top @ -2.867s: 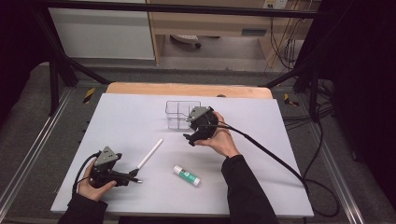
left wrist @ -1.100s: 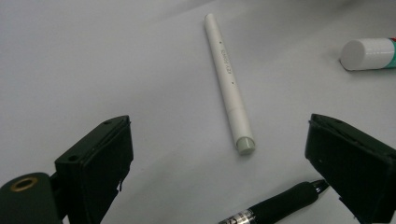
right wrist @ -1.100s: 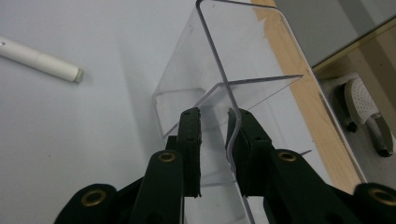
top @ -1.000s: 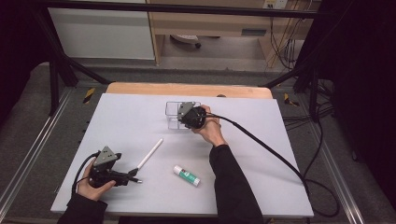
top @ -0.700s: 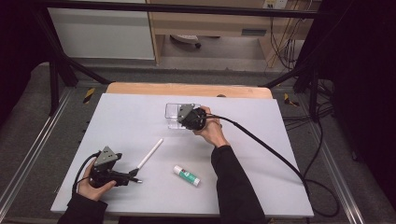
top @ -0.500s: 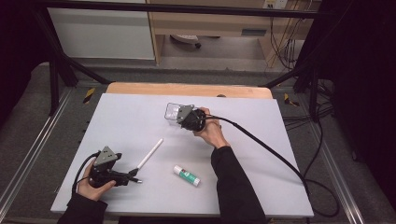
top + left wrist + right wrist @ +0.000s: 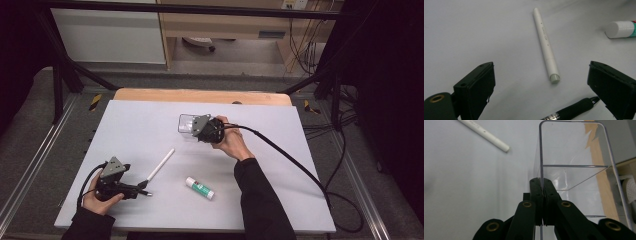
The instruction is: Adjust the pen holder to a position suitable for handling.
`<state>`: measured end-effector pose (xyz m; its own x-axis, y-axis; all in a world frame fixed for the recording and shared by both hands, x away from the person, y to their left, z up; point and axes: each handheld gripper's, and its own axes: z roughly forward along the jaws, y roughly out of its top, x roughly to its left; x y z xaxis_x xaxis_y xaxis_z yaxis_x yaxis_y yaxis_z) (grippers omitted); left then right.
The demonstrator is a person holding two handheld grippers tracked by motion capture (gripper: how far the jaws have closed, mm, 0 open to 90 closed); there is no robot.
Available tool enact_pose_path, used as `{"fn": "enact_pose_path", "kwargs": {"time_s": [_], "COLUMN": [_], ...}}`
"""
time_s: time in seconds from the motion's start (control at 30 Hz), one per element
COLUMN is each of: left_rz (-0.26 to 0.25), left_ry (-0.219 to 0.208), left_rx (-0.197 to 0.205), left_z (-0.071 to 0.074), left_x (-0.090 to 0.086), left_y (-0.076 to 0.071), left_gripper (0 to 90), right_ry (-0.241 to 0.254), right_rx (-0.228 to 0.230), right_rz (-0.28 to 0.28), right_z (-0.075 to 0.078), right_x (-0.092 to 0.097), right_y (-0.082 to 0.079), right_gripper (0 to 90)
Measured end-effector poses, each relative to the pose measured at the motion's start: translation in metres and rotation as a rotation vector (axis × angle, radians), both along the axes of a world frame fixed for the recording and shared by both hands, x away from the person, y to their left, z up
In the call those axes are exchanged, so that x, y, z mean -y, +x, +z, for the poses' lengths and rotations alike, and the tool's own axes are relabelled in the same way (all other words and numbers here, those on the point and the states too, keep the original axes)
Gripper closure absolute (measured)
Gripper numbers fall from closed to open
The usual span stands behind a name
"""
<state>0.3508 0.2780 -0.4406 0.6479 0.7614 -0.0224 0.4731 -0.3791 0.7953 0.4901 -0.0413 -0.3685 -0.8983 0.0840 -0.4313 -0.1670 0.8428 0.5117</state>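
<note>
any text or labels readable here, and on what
White pen: small grey print along the barrel, too blurred to read.
Glue stick: green label, print too small to read.
Black pen: a band of marks near the grip, unreadable.
Clear box: no text.

On the white table [image 7: 150, 115] lie four stationery items: one clear plastic organiser box [image 7: 574, 170] at 12 o'clock, one white marker pen [image 7: 160, 164] at 8 o'clock, one green-and-white glue stick [image 7: 199, 188] at 6 o'clock, and one black pen [image 7: 571, 110] at 7 o'clock beside the marker. Two handheld grippers are in use, the right gripper [image 7: 197, 129] pinched on the box wall and the left gripper [image 7: 544, 85] spread wide.
</note>
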Motion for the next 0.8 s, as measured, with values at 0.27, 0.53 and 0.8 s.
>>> {"fn": "enact_pose_path", "kwargs": {"time_s": [0.27, 0.53, 0.8], "left_rz": [-0.001, -0.002, -0.003], "left_ry": [0.000, 0.003, 0.005], "left_rx": [-0.001, -0.001, -0.002], "left_z": [0.000, 0.000, -0.001], "left_x": [0.001, 0.002, 0.002], "left_y": [0.000, 0.000, 0.000], "left_gripper": [7.5, 7.5, 7.5], "right_ry": [0.013, 0.019, 0.028], "right_rx": [-0.038, -0.061, -0.079], "right_rz": [0.058, 0.067, 0.077], "right_z": [0.002, -0.001, -0.007], "right_x": [0.009, 0.019, 0.020], "right_y": [-0.017, -0.029, -0.032], "right_gripper": [88.8, 88.8, 88.8]}}
